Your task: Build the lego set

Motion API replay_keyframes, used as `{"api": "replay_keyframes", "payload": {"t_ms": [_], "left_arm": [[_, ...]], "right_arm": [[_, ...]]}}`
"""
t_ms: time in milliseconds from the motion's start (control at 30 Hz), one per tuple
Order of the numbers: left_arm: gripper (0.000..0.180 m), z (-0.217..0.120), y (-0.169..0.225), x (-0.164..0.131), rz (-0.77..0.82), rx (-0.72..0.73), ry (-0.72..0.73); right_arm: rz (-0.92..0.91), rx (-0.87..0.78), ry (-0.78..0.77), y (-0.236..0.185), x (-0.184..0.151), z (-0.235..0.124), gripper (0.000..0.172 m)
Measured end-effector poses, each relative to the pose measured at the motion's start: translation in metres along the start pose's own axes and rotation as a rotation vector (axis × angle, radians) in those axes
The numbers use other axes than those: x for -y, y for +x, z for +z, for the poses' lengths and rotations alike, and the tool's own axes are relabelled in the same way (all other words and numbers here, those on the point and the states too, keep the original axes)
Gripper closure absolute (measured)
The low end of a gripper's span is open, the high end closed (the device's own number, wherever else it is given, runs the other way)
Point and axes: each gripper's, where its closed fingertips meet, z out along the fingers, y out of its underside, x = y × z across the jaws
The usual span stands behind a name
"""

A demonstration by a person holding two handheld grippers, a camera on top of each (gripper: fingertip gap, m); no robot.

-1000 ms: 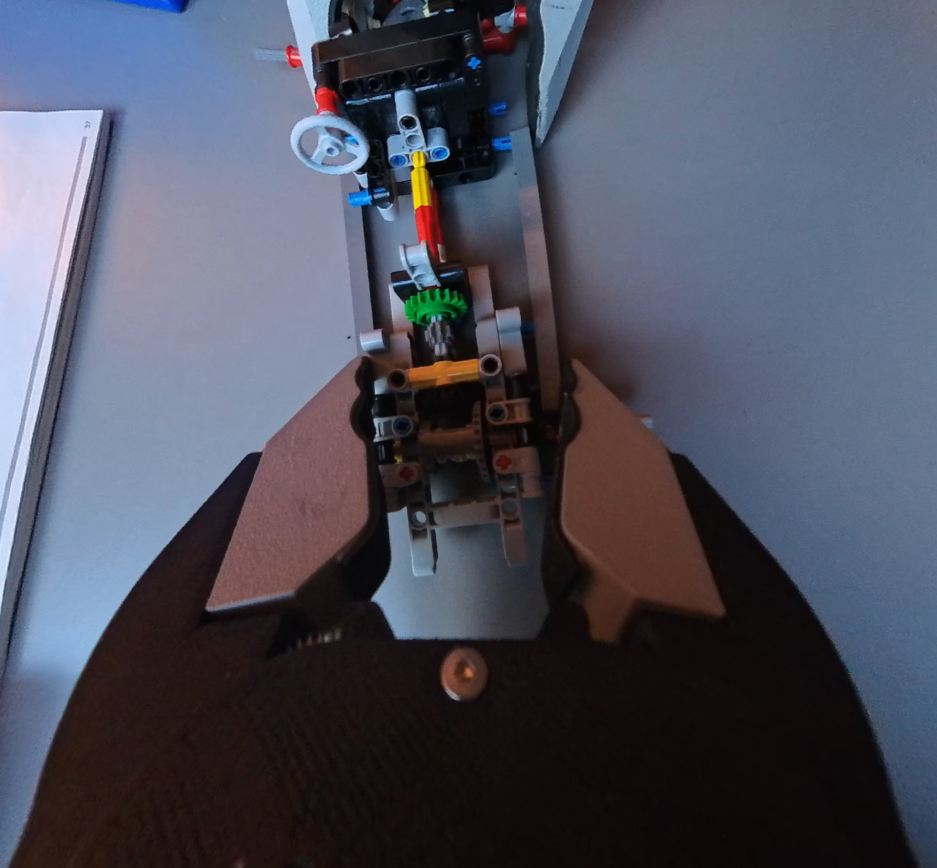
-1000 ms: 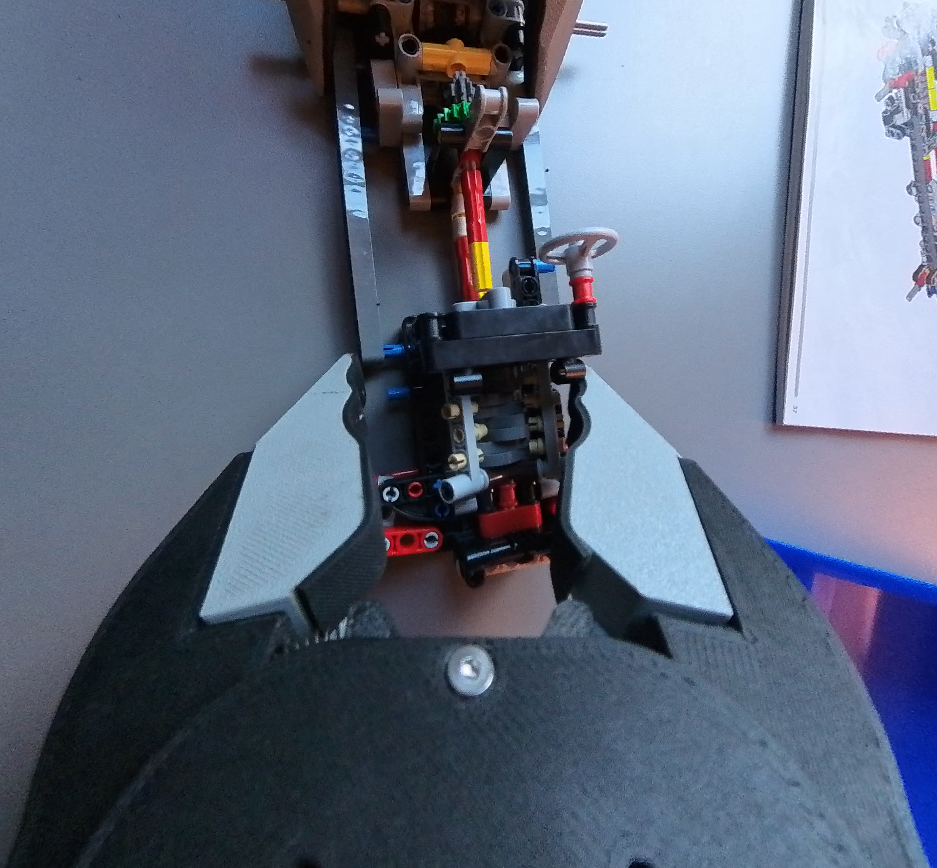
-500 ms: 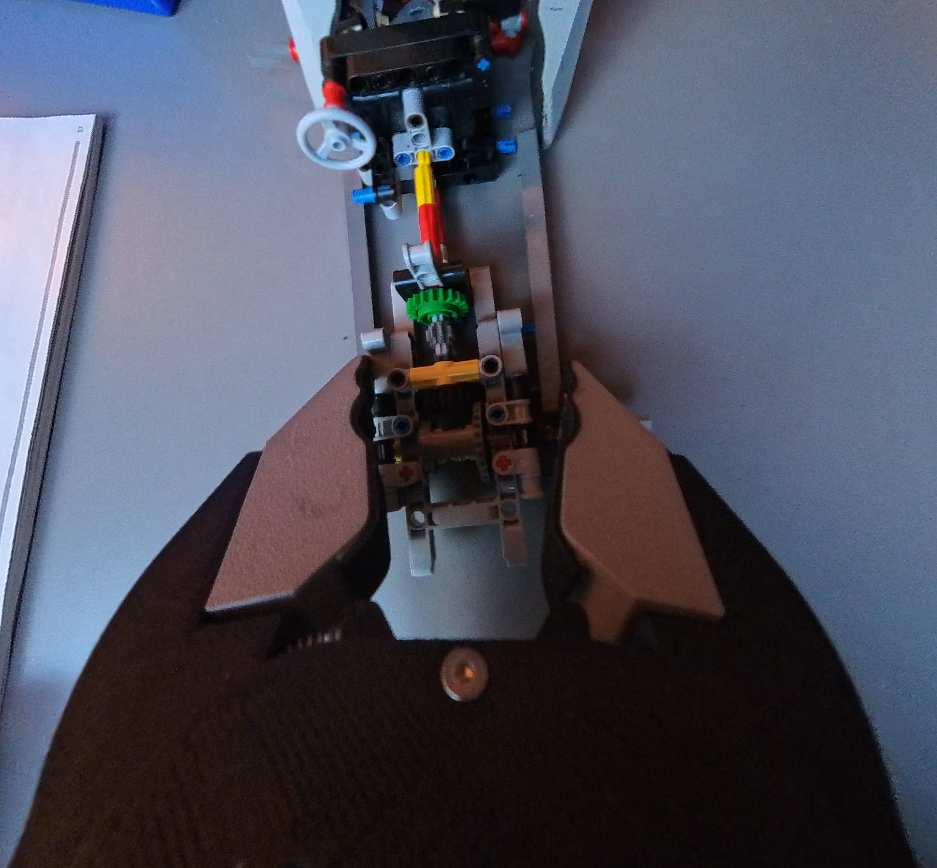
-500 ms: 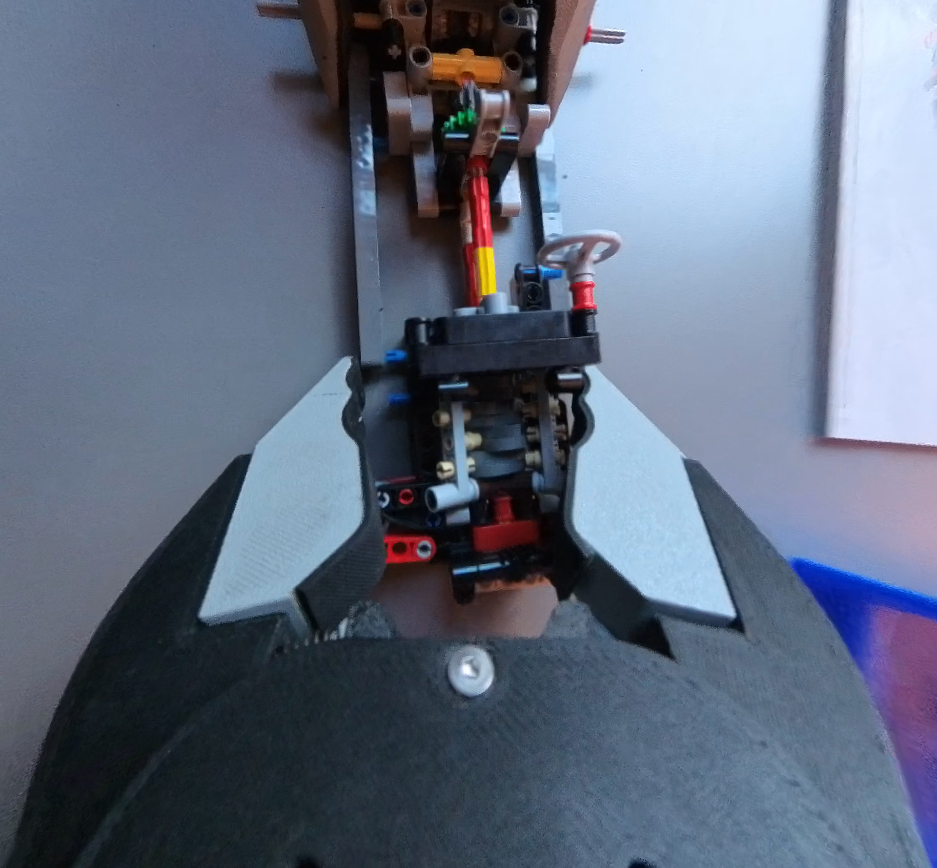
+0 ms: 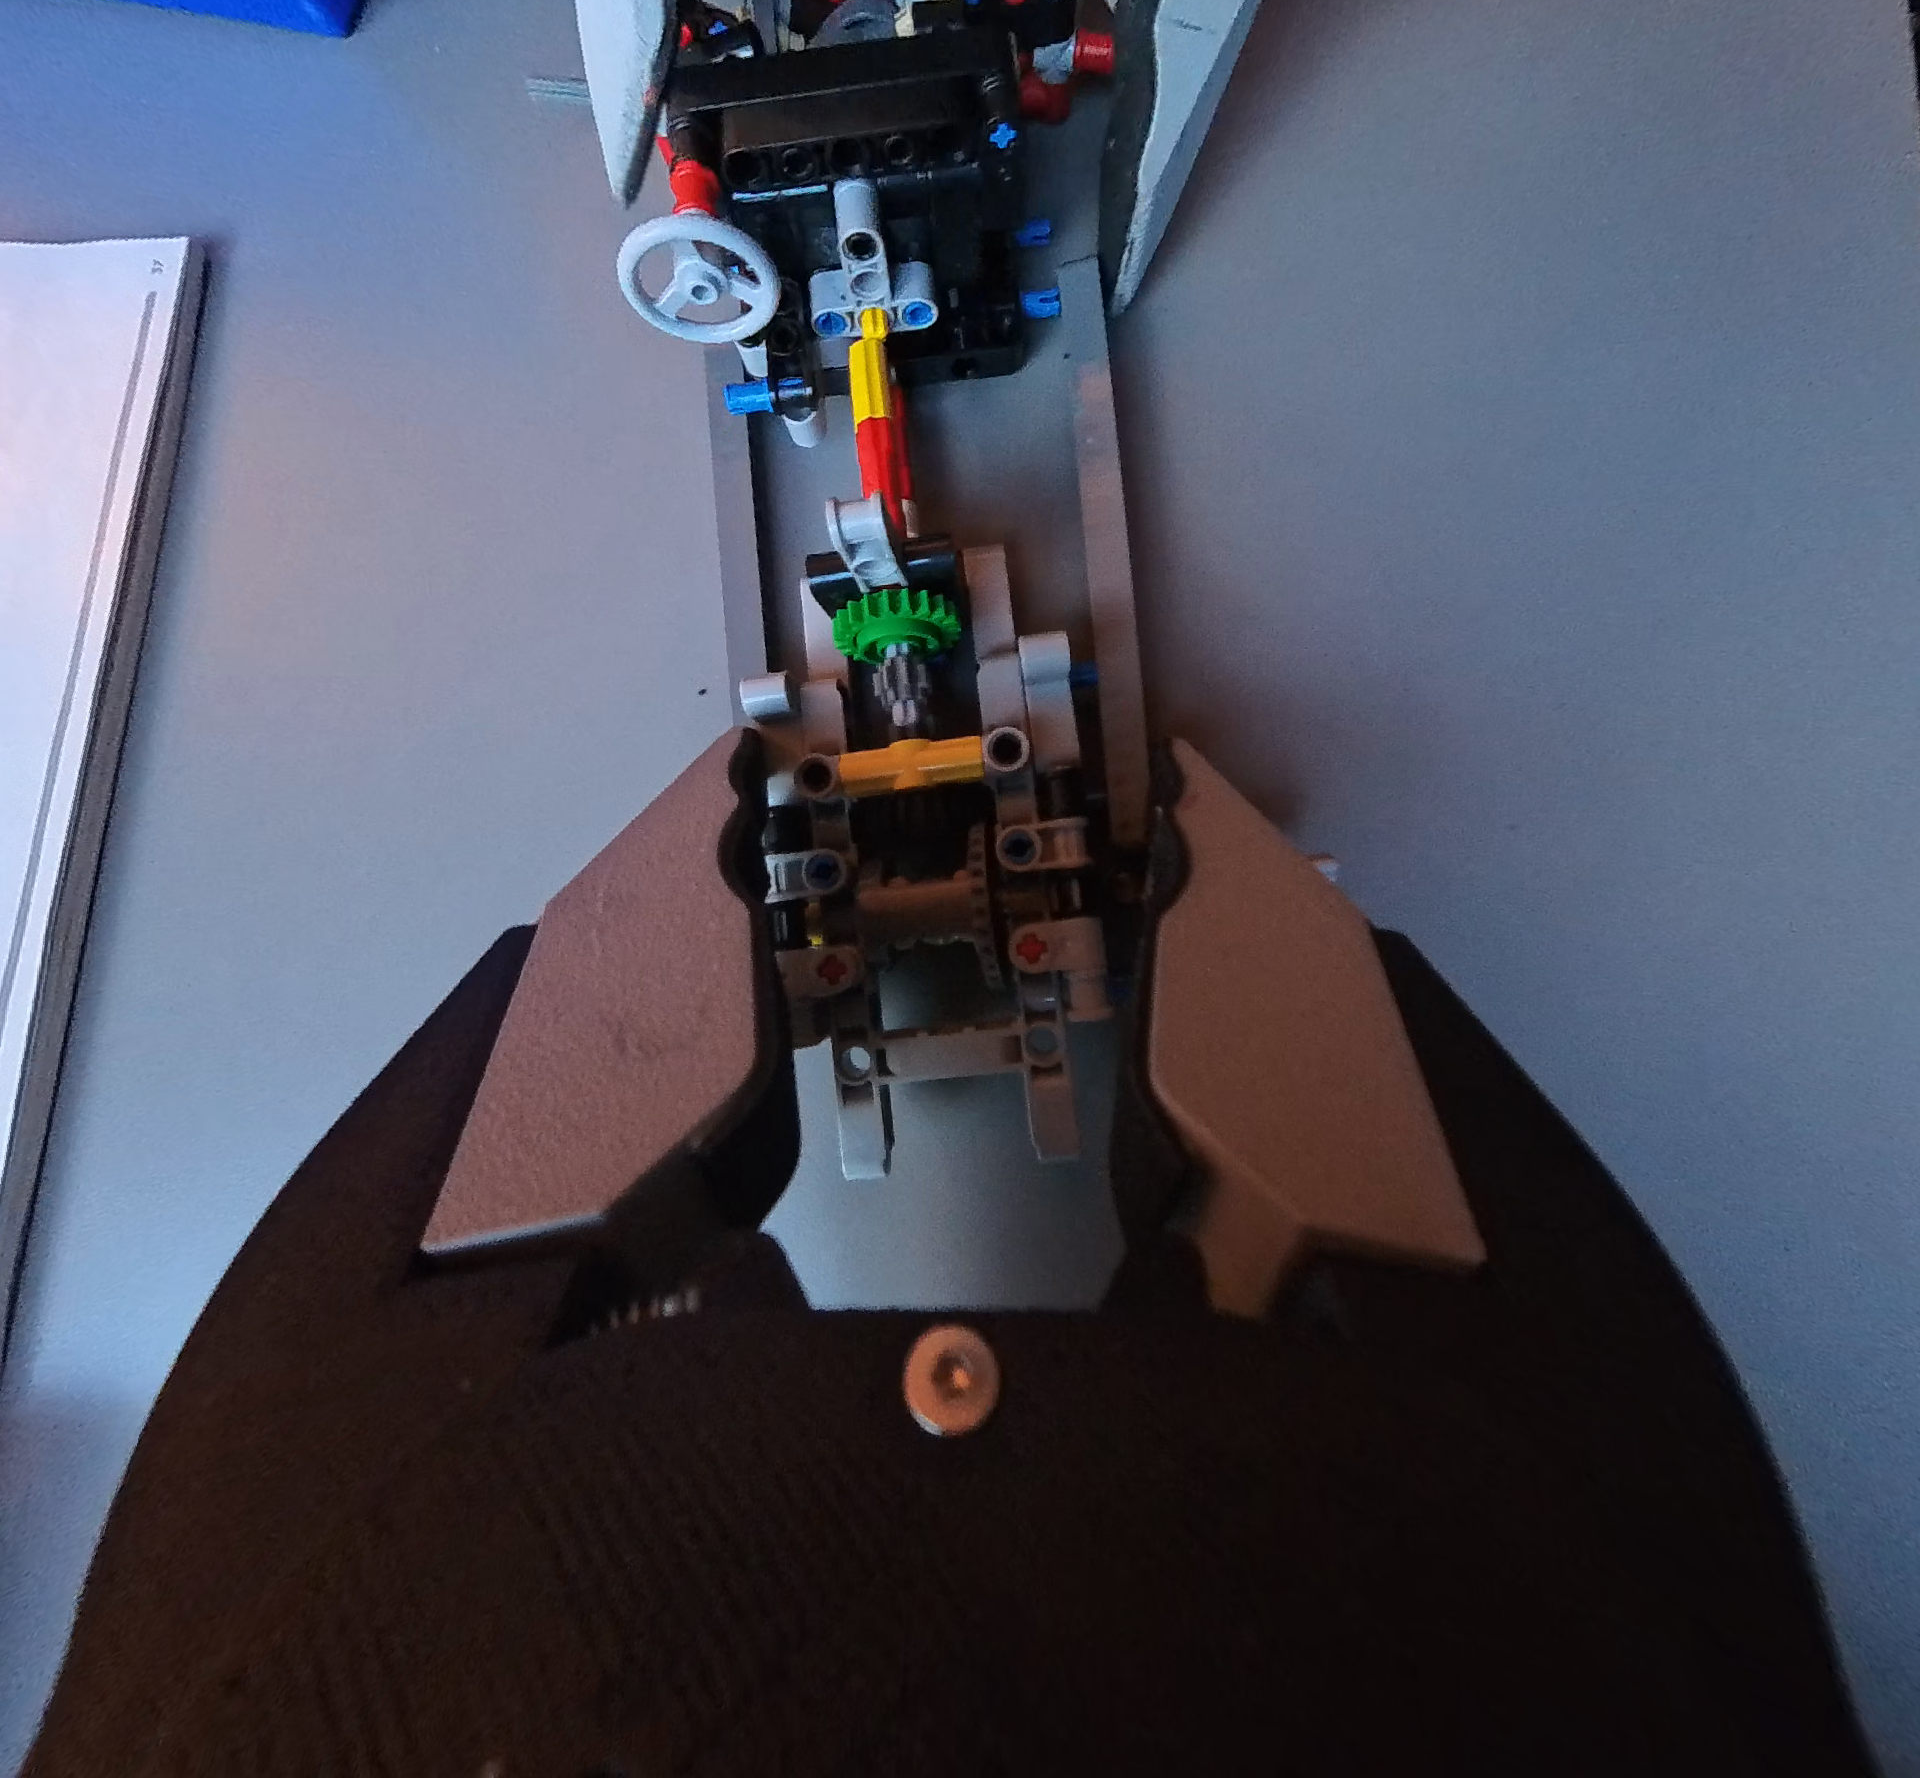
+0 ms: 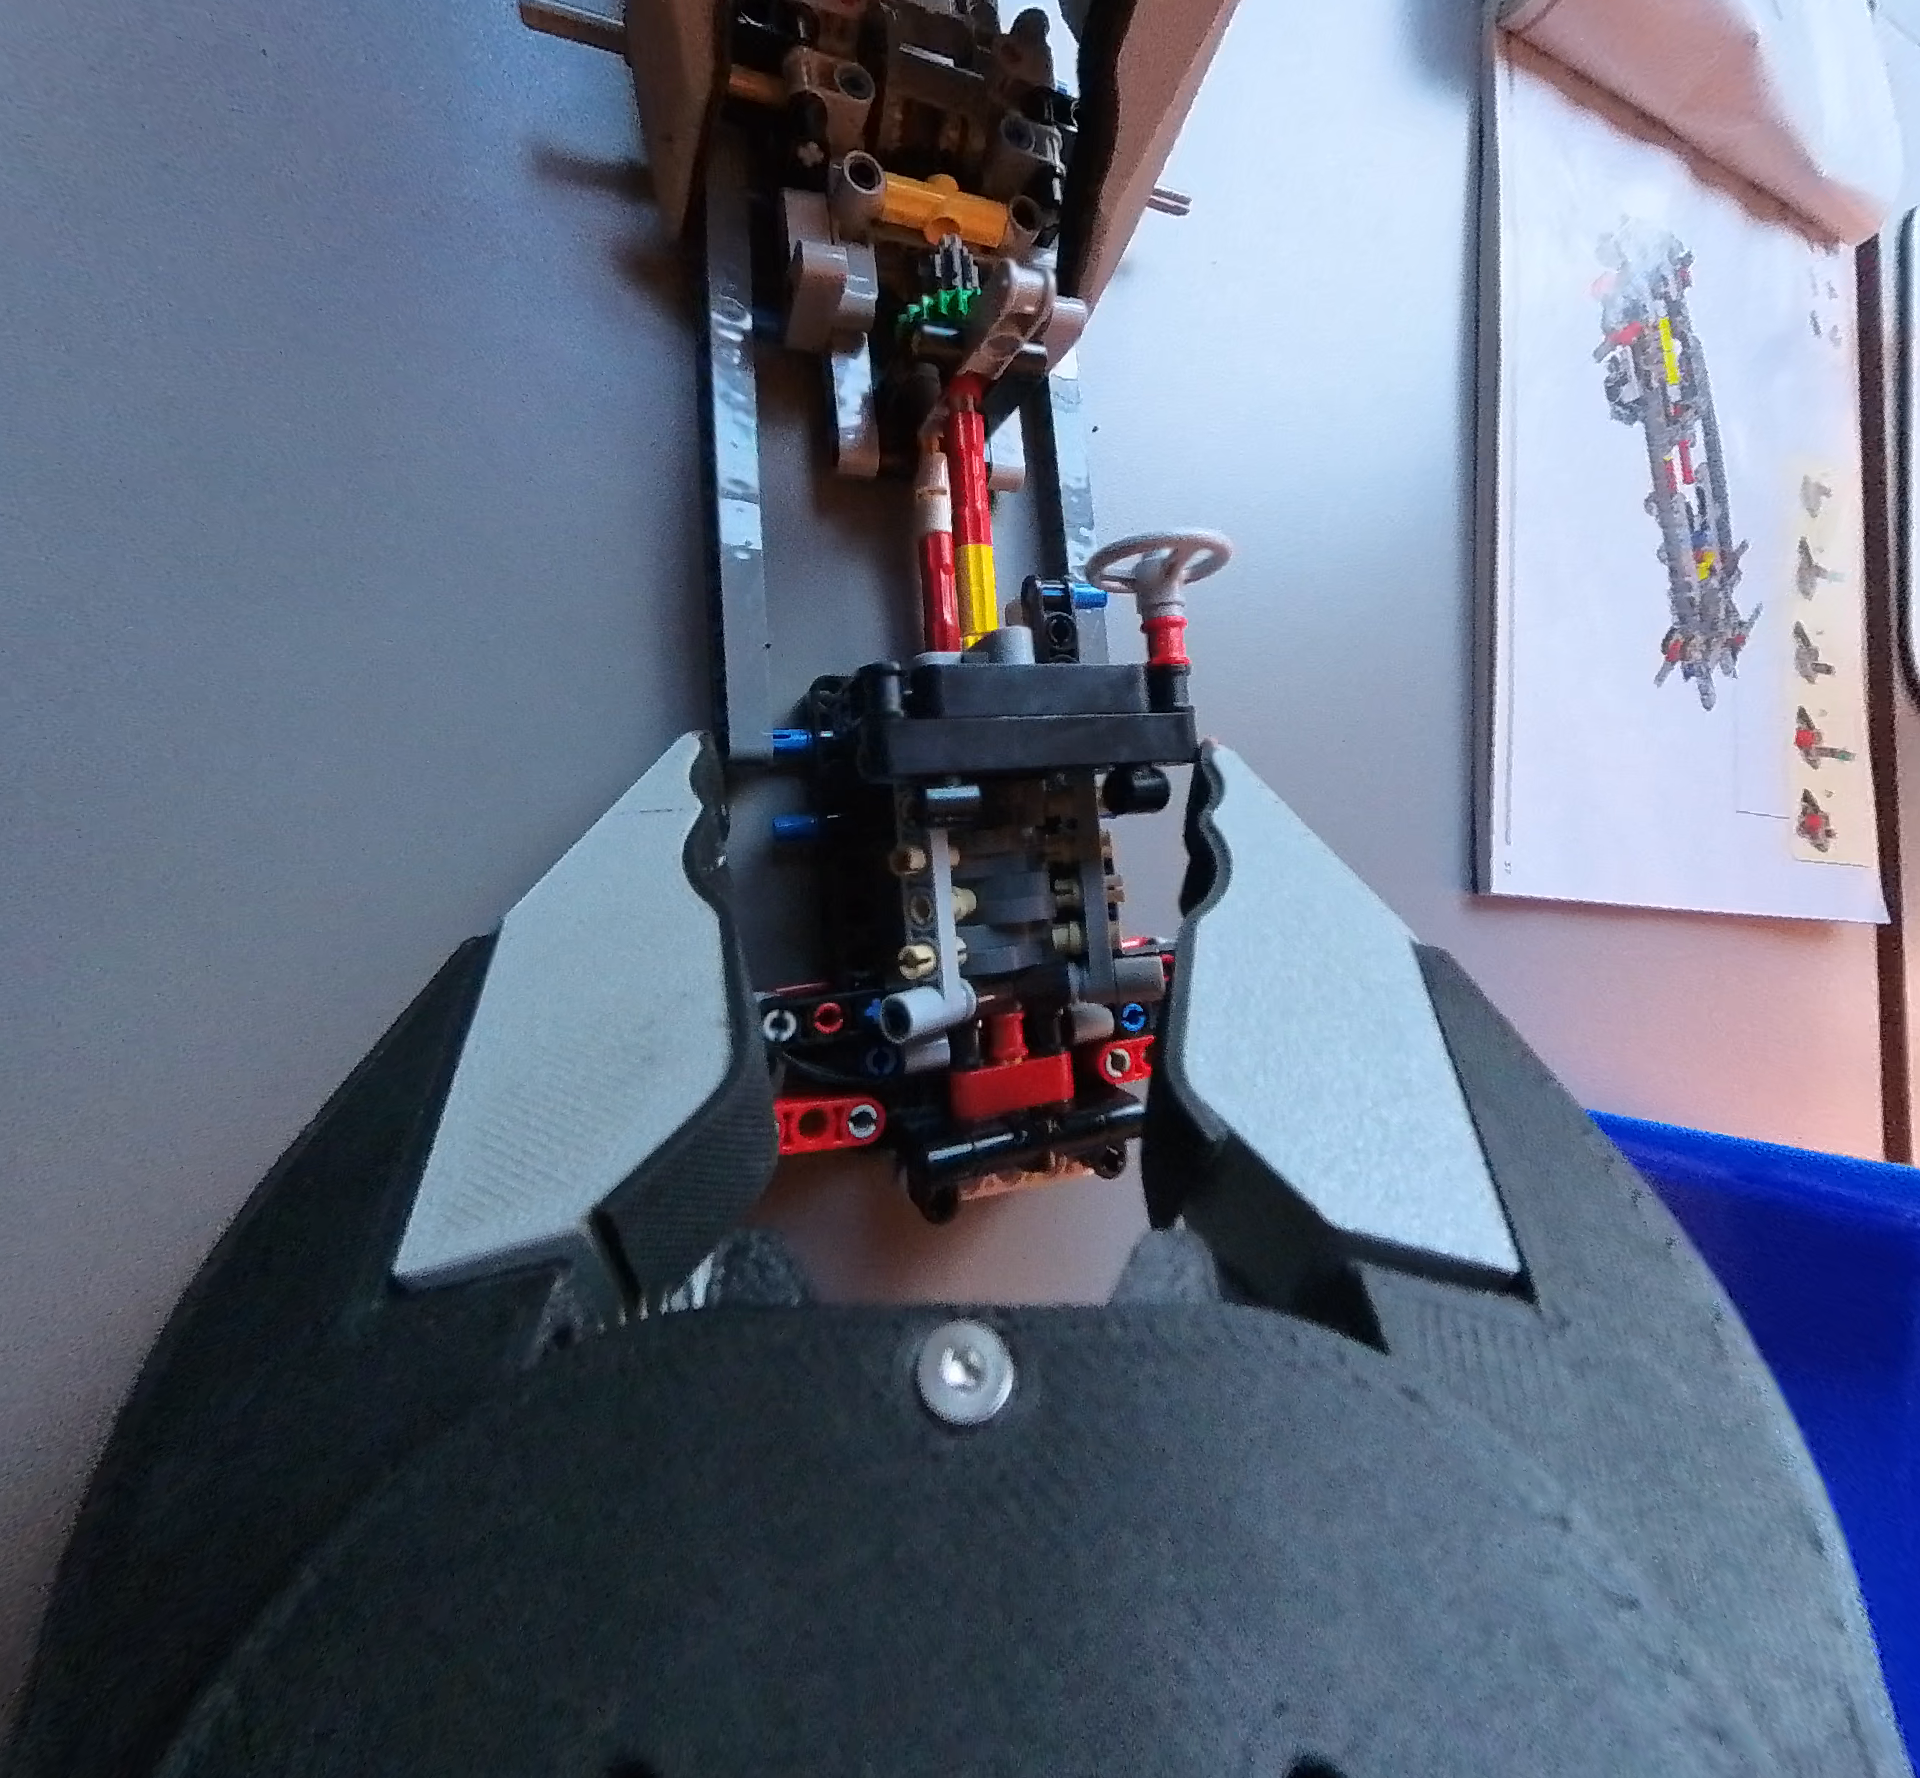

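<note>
Widening, the right gripper point(image 6: 951, 824) fingers now stand apart around the multicoloured plastic brick-built chassis point(image 5: 883, 440); left gripper point(image 5: 951, 835) fingers stay clamped on its rear

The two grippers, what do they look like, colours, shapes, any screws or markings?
Both share one build: a broad, rounded black body with a ribbed printed texture and one silver screw at the centre. The left gripper and the right gripper each carry two flat, wedge-shaped grey fingers with wavy dark inner pads. No cables, markings or sleeves show.
</note>
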Motion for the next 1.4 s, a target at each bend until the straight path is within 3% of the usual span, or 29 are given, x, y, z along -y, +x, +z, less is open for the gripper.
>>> {"api": "replay_keyframes", "payload": {"t_ms": [767, 967, 1100, 1133, 1233, 1400], "left_arm": [[0.108, 0.001, 0.001, 0.0, 0.022, 0.001, -0.018], [0.108, 0.001, -0.003, 0.0, 0.042, -0.006, -0.009], [0.108, 0.001, -0.005, 0.001, 0.029, -0.033, 0.005], [0.108, 0.001, -0.005, 0.001, 0.035, -0.035, 0.001], [0.108, 0.001, -0.005, 0.001, 0.051, -0.039, -0.007], [0.108, 0.003, -0.005, 0.002, 0.07, -0.071, -0.007]], "right_arm": [[0.161, 0.201, -0.057, -0.004, -0.007, 0.009, 0.089], [0.107, 0.17, 0.019, -0.003, -0.002, 0.009, 0.085], [0.041, 0.044, -0.024, 0.005, -0.006, 0.001, 0.08], [0.019, -0.001, -0.057, 0.007, -0.008, -0.005, 0.09], [-0.05, -0.074, -0.116, 0.003, -0.002, -0.027, 0.099], [-0.213, 0.028, -0.231, -0.035, 0.027, -0.029, 0.103]]}}
